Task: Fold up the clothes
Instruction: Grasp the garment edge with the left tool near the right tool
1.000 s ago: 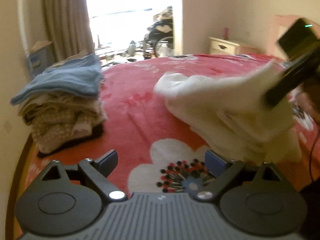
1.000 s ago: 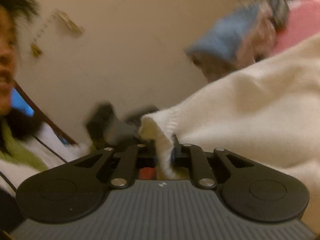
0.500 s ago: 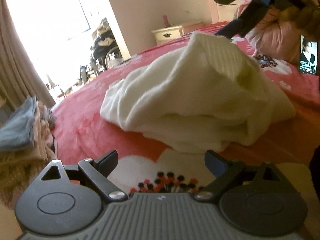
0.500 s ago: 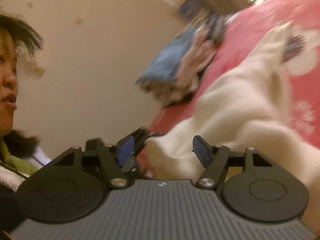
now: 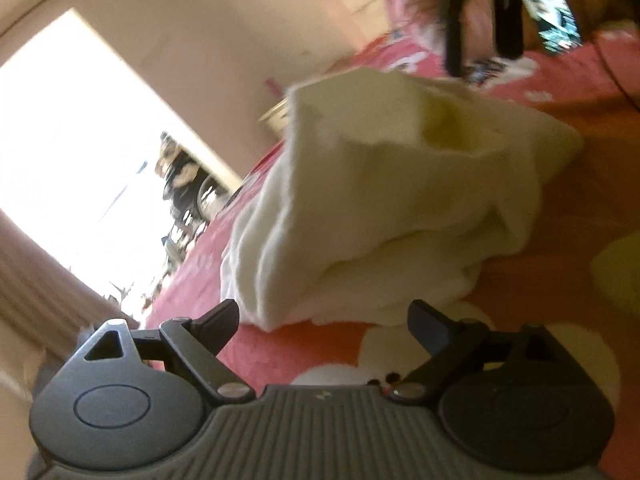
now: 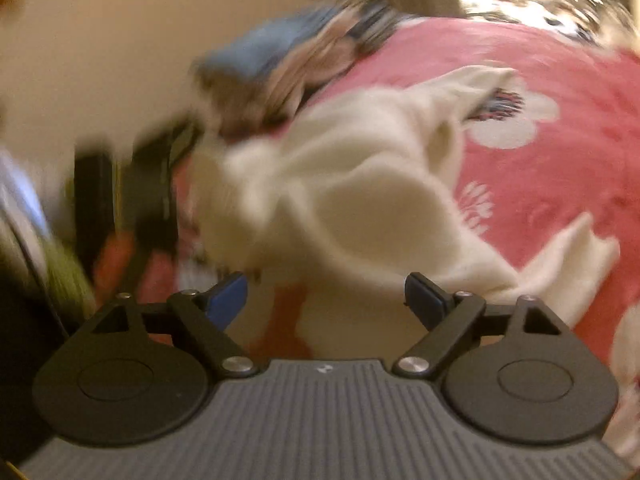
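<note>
White sweater point(image 6: 360, 184) heaped on red bedspread point(image 6: 560, 168) just ahead of both released tongs: left tongs point(image 5: 323, 322), right tongs point(image 6: 326, 294) just opened.

A red flowered bed point(image 6: 560, 184) carries a crumpled white garment point(image 6: 360, 184) and stacked clothes point(image 6: 288, 60).

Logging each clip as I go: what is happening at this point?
A person with a gripper in each hand is folding a cream knitted sweater on a red floral bedspread. The right gripper has just been opening and nothing is between its fingers now; the sweater lies bunched just ahead of it. The left gripper is open too, facing the sweater's near edge. A stack of folded clothes sits beyond.
</note>
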Tool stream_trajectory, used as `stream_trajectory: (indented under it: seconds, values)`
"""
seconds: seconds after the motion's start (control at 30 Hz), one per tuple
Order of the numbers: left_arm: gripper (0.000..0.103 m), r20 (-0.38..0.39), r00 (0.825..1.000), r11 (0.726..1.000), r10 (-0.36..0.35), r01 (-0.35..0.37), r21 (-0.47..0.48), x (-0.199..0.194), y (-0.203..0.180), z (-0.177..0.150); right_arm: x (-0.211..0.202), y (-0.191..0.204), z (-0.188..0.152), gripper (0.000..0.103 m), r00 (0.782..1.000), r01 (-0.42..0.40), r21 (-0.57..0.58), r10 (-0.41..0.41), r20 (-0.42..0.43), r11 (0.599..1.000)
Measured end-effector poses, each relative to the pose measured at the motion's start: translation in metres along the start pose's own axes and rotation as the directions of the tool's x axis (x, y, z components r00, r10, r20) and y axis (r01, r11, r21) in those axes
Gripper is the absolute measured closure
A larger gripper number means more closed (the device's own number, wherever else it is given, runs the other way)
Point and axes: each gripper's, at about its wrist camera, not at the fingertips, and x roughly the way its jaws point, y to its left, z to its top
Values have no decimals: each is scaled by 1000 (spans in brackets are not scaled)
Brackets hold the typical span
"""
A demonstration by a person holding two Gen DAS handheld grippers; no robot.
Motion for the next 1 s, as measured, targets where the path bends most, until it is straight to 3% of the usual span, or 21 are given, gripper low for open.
stream_trajectory:
  seconds: [0.07, 0.13, 0.23, 0.3, 0.4, 0.5, 0.6, 0.63, 0.67, 0.77, 0.87, 1.0]
  values:
    - [10, 27, 1000, 996, -13, 11, 84, -1, -7, -1, 8, 17, -1, 17, 999, 29, -157, -31, -15, 987]
    - [12, 53, 999, 987, -7, -2, 163, 0, -12, -2, 15, 34, -2, 17, 998, 56, -314, -64, -14, 948]
    - [17, 63, 998, 976, 17, -30, 214, 3, -11, -1, 33, 44, -3, 18, 997, 46, -449, -71, -38, 892]
    - [17, 70, 997, 973, 27, -42, 226, 3, -5, -1, 37, 46, -1, 20, 995, 58, -501, -90, -40, 863]
    - [17, 99, 995, 959, 24, -51, 280, 8, 0, -3, 35, 45, 1, 22, 995, 69, -519, -94, -23, 852]
    - [19, 151, 988, 921, 5, -63, 383, 21, -6, -4, 45, 48, -2, 22, 993, 69, -570, -110, -38, 819]
    - [37, 170, 985, 890, -23, -57, 452, 38, -9, -2, 56, 52, -7, 35, 985, 99, -622, -166, -49, 776]
    - [49, 165, 986, 888, -30, -50, 457, 44, -7, -1, 55, 50, -6, 45, 984, 113, -608, -172, -40, 786]
    - [61, 160, 987, 893, -29, -47, 447, 48, -4, 1, 52, 48, -4, 56, 984, 125, -579, -174, -29, 806]
    - [78, 138, 990, 934, -20, -31, 357, 55, 13, 9, 45, 40, 0, 73, 984, 155, -493, -178, 1, 856]
    - [88, 109, 994, 969, -24, -4, 246, 58, 30, 21, 46, 38, 0, 75, 983, 175, -438, -184, 23, 882]
    - [90, 79, 997, 984, 10, -24, 179, 62, 40, 32, 52, 43, -13, 75, 963, 268, -406, -245, 110, 874]
